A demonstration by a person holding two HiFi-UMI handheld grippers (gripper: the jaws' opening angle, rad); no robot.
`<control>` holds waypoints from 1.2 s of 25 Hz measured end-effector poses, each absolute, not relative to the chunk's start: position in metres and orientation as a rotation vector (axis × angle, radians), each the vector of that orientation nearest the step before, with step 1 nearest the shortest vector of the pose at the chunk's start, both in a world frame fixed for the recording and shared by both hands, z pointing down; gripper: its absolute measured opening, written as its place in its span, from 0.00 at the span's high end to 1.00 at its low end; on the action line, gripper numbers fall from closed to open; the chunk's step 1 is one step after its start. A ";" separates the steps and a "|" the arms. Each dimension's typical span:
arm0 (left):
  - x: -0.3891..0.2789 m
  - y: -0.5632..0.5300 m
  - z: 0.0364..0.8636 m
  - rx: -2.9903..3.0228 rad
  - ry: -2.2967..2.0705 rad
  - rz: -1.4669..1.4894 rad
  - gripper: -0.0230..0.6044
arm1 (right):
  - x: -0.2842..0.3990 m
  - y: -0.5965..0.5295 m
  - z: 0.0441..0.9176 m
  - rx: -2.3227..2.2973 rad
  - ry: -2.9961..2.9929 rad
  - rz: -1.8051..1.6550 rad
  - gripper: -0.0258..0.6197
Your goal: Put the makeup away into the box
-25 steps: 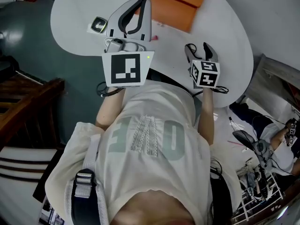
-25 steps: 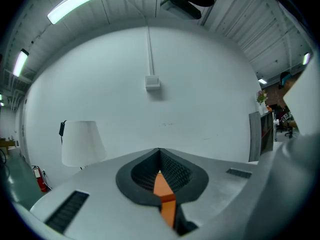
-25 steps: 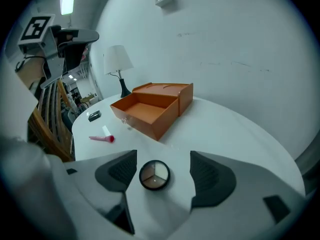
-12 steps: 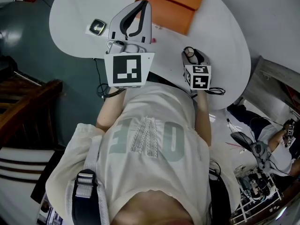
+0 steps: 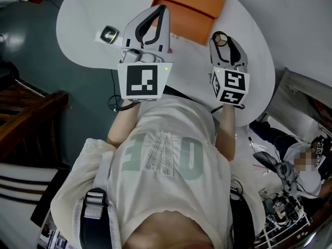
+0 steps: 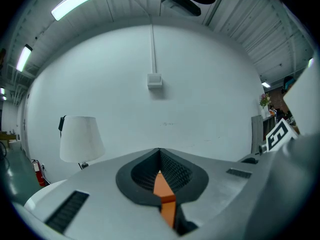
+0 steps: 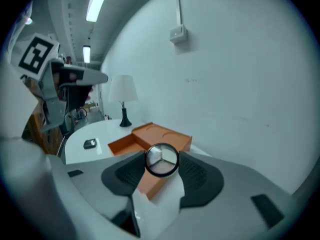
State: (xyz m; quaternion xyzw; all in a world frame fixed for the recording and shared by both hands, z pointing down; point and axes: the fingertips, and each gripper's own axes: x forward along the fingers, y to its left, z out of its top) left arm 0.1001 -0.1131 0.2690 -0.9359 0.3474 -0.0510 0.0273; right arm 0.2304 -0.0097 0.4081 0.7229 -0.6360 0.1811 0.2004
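An open orange box [image 5: 192, 7] lies at the far side of the white round table [image 5: 83, 14]; the right gripper view shows the box [image 7: 150, 136] just beyond the jaws. My right gripper [image 5: 222, 39] is shut on a round black-rimmed compact [image 7: 161, 160] and holds it in the air above the table, near the box's right corner. A small square black compact [image 5: 108, 34] lies on the table to the left, also visible as a dark square [image 7: 90, 143]. My left gripper [image 5: 161, 9] hovers level in front of the box, shut with nothing in it.
A white-shaded lamp [image 7: 123, 96] stands on the table behind the box. The table drops off to dark floor at the left, where wooden furniture [image 5: 26, 113] stands. Another person [image 5: 306, 165] sits at the lower right among cables.
My right gripper closed on the round compact, lifted it off the table and carried it up toward the box. The left gripper stayed where it was.
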 end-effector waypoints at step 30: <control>0.057 -0.126 0.285 -2.843 1.246 -0.236 0.95 | 0.116 -0.165 0.471 1.639 -2.009 0.814 0.63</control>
